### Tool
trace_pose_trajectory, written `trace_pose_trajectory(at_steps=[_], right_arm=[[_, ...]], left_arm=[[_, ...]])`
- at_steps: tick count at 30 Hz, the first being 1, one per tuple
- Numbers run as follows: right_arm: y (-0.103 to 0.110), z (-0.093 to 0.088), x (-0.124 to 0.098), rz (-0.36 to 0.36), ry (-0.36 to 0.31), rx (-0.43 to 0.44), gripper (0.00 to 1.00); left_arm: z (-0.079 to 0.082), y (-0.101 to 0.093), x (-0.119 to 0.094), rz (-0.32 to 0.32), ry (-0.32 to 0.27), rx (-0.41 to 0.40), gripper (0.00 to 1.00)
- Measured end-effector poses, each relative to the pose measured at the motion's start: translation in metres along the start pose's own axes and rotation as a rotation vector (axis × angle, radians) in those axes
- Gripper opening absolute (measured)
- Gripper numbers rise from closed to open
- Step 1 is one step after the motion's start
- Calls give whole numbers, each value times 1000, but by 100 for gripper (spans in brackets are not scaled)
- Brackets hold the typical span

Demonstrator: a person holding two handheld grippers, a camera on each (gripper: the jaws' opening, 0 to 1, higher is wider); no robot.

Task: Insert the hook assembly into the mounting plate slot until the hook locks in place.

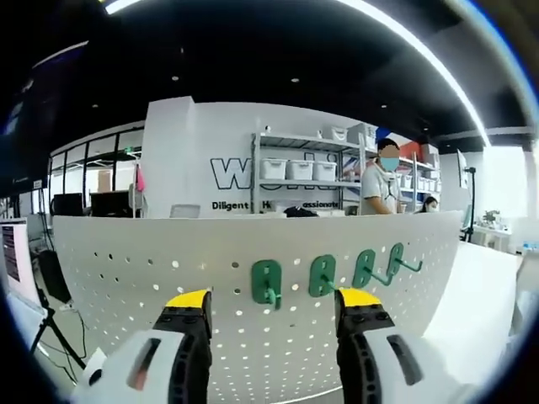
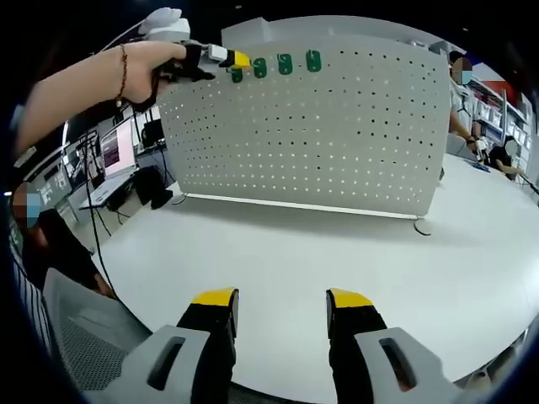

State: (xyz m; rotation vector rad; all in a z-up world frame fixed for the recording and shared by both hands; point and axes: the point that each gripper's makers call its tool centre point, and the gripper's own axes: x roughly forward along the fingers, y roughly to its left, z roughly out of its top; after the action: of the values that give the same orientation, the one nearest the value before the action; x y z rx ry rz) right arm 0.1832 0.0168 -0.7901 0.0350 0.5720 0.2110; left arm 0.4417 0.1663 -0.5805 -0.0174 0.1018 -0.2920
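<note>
A white perforated mounting plate (image 1: 168, 252) stands upright before me. Several green hooks (image 1: 266, 282) hang in a row near its top edge. My left gripper (image 1: 274, 299) is open just in front of that row, its yellow-tipped jaws on either side of the leftmost hooks and holding nothing. In the right gripper view the same plate (image 2: 337, 135) stands on the white table (image 2: 278, 244), with the green hooks (image 2: 285, 63) along its top. A person's hand holds the left gripper (image 2: 238, 61) at the row's left end. My right gripper (image 2: 281, 297) hangs open and empty, low over the table and well short of the plate.
A grey mesh chair (image 2: 84, 337) stands at the table's left edge, with monitors (image 2: 109, 156) beyond. Behind the plate are shelves with white bins (image 1: 299, 168) and a standing person (image 1: 379, 185). Another person (image 2: 463, 101) is at the right.
</note>
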Motion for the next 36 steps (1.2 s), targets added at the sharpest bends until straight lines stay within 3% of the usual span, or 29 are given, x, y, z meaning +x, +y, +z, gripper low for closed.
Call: trace_pose_trajectory(at_steps=[13,17,20,25,31,36], right_arm=[[-7,5,-1,-30,-25,-22,44],[-13,11,-3,-46,-41,-34,51],[-20,17,-5,-55,-53,-29,55],[-28,35,-8,-83,-89,-49,66],[-26,54,-14,-88,-133,-70,70],[-25,58,-16,-91,-140,-75,73]], left_arm=[[-21,16,-34,-99,56,-5,78],[-32,19,-49,-128,84,5,80],[-43,15,-62,-164,124,-39,82],[-58,13,-76,-203,161,-34,85],[-70,15,-90,-224,188,-51,90],[-77,15,-106,-253,202,-67,95]])
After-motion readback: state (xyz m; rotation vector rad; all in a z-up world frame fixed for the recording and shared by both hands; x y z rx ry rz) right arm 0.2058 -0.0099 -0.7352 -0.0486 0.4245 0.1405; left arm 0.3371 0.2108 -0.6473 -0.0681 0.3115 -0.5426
